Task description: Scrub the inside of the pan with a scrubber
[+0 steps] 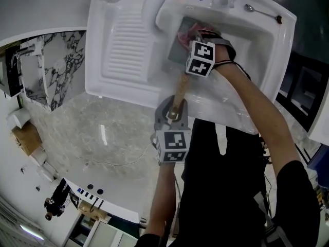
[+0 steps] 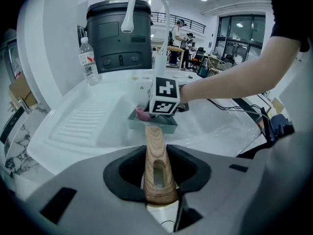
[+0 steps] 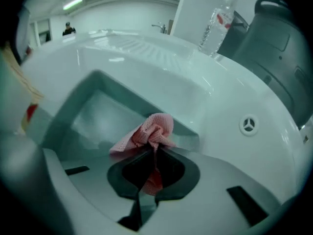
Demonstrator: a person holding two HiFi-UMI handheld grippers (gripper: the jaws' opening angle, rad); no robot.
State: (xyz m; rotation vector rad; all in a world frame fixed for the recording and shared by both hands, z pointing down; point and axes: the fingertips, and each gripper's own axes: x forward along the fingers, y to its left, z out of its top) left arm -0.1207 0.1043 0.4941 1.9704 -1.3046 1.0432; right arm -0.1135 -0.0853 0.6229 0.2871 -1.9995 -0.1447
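A square grey pan (image 1: 176,49) lies in the white sink basin (image 1: 257,45), its wooden handle (image 1: 180,92) reaching toward me. My left gripper (image 1: 172,115) is shut on that handle (image 2: 156,166), with the pan (image 2: 155,123) straight ahead of it. My right gripper (image 1: 199,35) is over the pan, shut on a crumpled pink scrubber cloth (image 3: 152,130). The cloth (image 1: 185,35) sits against the pan's inside (image 3: 95,117), near its far wall. The right gripper's marker cube (image 2: 164,96) hides part of the pan in the left gripper view.
A ribbed drainboard (image 1: 123,45) lies left of the basin. A water bottle (image 2: 88,60) and a dark appliance (image 2: 120,35) stand behind it, and a curved faucet (image 2: 133,8) arches over the basin. A spoon (image 1: 259,12) rests on the sink's back rim.
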